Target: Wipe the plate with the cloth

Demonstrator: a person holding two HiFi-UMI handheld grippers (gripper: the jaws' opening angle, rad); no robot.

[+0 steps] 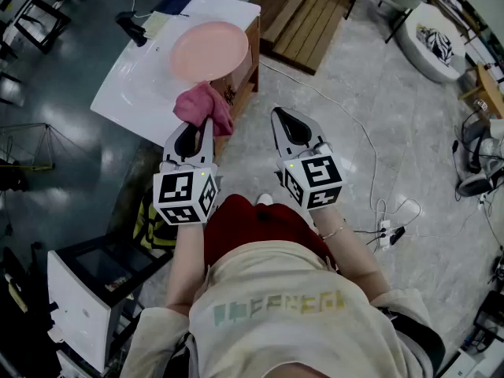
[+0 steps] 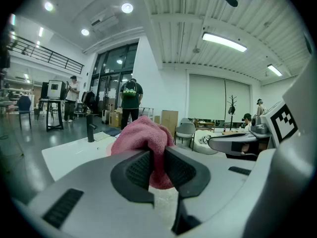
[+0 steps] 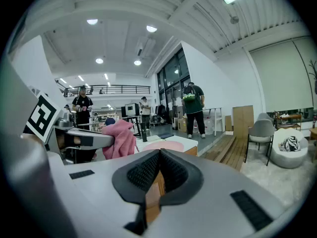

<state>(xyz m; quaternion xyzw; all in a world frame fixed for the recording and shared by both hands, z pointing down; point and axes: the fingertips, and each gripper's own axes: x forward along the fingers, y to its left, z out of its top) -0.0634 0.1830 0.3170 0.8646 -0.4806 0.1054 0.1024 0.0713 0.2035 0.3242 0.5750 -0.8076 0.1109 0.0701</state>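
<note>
A pink plate lies on the white table, near its right side. My left gripper is shut on a pink cloth, which hangs bunched over the table's near edge, just short of the plate. In the left gripper view the cloth bulges up from between the jaws. My right gripper is shut with nothing in it, held over the floor to the right of the table. From the right gripper view I see the cloth to the left and the plate beyond the jaw tips.
A dark bottle and papers sit at the table's far side. A wooden platform lies beyond the table, a white cable runs across the floor, and a white cabinet stands at my left. People stand far off.
</note>
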